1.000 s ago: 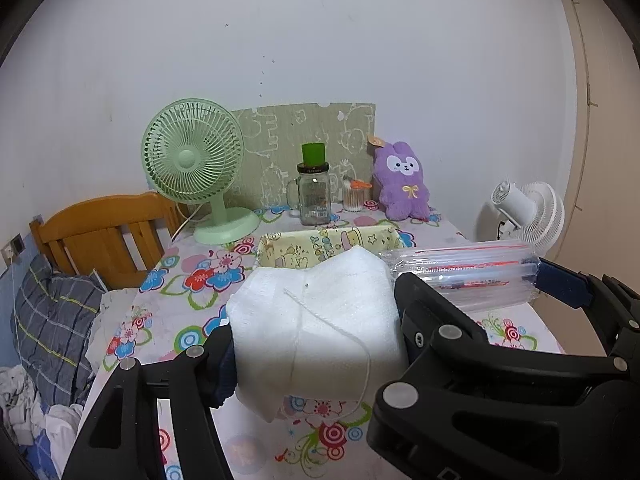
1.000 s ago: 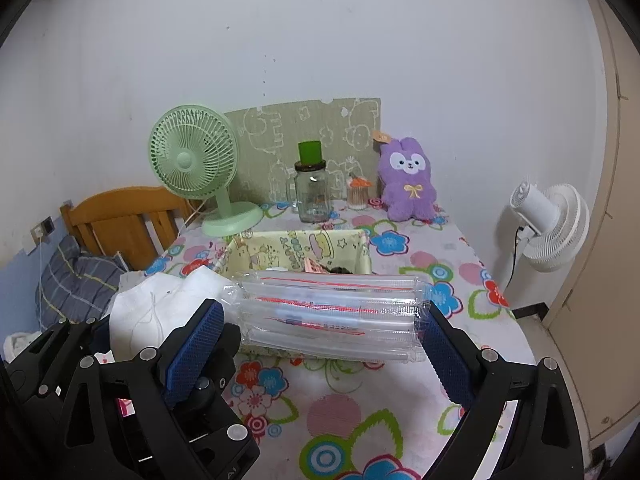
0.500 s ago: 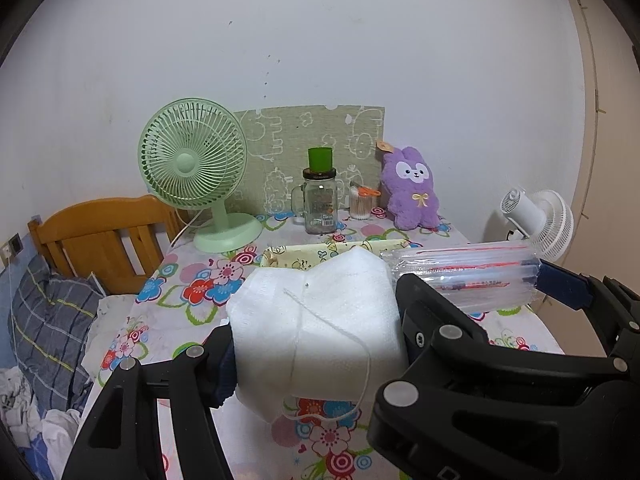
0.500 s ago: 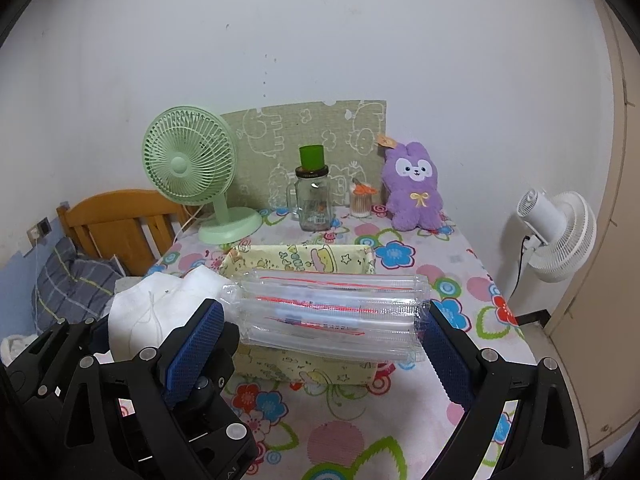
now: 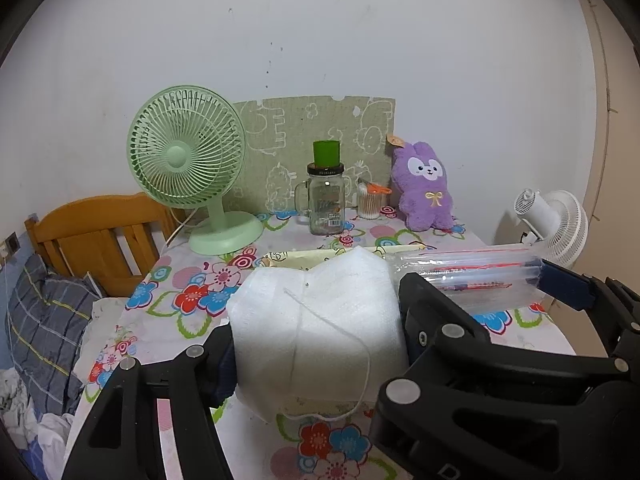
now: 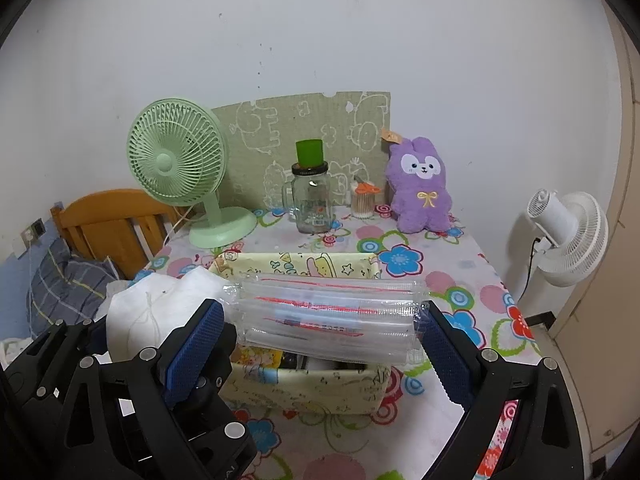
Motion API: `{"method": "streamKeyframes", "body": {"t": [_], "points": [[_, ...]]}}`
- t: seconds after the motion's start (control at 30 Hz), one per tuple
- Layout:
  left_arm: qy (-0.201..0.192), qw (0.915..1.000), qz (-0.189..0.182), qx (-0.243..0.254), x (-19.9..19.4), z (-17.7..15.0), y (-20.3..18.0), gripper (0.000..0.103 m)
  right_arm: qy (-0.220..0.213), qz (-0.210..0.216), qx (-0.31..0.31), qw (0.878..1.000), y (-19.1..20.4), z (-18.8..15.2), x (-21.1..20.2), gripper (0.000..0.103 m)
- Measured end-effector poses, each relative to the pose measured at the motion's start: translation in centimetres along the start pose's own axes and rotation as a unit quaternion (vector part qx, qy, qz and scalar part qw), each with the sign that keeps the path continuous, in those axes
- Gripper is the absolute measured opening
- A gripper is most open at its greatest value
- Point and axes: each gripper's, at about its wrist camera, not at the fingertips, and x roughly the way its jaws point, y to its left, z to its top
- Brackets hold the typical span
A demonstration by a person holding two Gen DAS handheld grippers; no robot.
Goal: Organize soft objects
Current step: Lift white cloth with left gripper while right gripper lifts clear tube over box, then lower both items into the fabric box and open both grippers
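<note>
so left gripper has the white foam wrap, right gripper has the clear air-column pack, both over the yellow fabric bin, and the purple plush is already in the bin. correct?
Not quite: the purple plush is not in the yellow fabric bin; it stands at the back of the table by the wall, as the right wrist view shows. The rest holds: the left gripper has the white foam wrap, the right gripper the clear air-column pack.

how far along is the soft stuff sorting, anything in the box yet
Done: the yellow fabric box already holds something, but what it is can't be made out. In hand: the left gripper is shut on the white foam wrap, and the right gripper is shut on the clear air-column cushion, which hangs above the box. Left: lowering both in. The purple plush bunny sits at the back of the table.
</note>
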Motion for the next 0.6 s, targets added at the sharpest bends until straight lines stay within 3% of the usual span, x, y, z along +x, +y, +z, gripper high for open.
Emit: {"method": "streamKeyframes", "body": {"t": [0.6], "points": [[0.023,0.9997,0.002,-0.013,5.0,1.0,-0.2,0.07,0.012,0.01,0.003,1.0,-1.1,1.2,5.4,0.098]]}}
